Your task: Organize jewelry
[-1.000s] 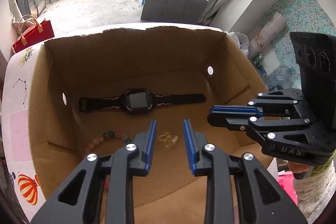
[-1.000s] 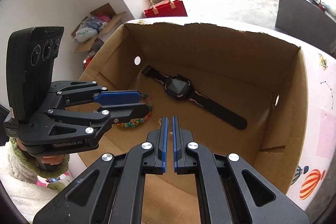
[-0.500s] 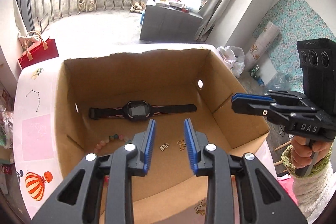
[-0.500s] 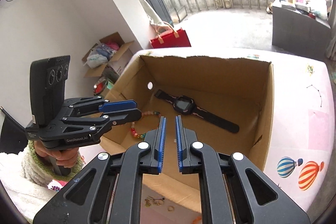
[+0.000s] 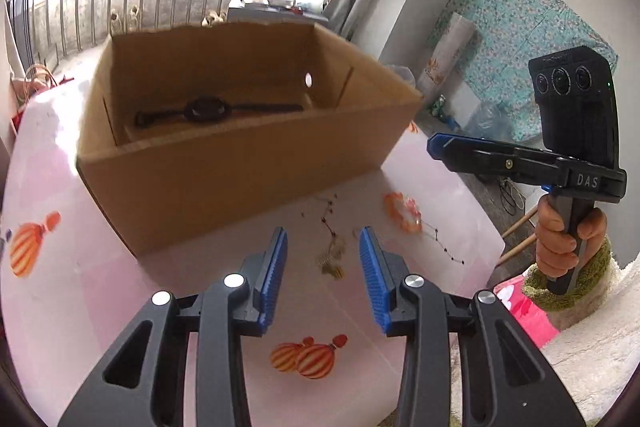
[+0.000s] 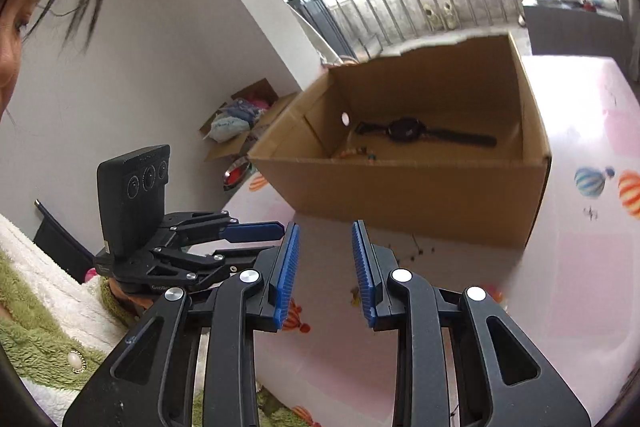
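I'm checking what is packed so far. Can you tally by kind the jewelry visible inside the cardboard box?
Smartwatch: 1
Bead bracelet: 1
Total: 2 visible in the cardboard box. The front wall hides the near part of the box floor, so smaller pieces there cannot be counted.

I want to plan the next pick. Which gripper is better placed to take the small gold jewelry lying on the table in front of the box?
Left. The left gripper is open with the gold jewelry between its fingers.
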Available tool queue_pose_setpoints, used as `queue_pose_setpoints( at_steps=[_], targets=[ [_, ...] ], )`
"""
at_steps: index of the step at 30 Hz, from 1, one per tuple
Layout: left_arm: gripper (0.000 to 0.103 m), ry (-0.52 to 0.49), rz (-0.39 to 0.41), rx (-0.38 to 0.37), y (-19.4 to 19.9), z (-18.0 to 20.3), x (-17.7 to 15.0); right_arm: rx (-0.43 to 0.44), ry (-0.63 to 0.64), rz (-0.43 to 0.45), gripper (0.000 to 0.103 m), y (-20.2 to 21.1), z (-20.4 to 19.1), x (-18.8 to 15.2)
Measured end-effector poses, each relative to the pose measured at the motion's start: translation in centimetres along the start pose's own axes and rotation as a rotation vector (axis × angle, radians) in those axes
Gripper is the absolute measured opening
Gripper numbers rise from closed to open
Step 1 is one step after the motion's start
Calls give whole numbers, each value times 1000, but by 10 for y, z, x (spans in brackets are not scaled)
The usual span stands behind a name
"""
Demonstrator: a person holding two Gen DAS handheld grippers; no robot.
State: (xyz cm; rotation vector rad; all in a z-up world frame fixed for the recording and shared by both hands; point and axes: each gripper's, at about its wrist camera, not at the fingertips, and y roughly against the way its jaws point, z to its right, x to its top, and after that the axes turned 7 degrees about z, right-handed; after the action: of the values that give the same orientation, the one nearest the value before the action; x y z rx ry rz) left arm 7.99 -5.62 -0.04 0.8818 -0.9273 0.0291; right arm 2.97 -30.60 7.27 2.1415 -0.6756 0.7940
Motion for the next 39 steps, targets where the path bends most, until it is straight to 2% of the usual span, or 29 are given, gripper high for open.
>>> queue_pose_setpoints(
  at_steps=[3,6,11,15,17,25,33,39],
  targets=[
    [36,11,-49,-8,-25,6,-17,-40,-87,-48,27,-17,16,-22],
    [36,-35,-71,17,-41,15,-23,-77,-130,-56,26,-28,20,-35],
    [35,-121,-74,73,-52,26,-23,-204,-28,-56,26,-44,3,-47],
    [25,-168,-65,99,-59,33,-25,-273,6,-34,26,-48,4,-54],
    [19,-177,-61,95,-62,35,-27,-277,-12,-30,26,-51,7,-55],
    [15,-261,-69,140,-68,42,-34,-265,-46,-29,26,-52,15,-57],
    [3,-350,-70,182,-68,46,-36,-270,-72,-42,26,-53,26,-56],
    [2,-333,-71,160,-64,42,-35,-277,-75,-50,26,-50,31,-51]
  ],
)
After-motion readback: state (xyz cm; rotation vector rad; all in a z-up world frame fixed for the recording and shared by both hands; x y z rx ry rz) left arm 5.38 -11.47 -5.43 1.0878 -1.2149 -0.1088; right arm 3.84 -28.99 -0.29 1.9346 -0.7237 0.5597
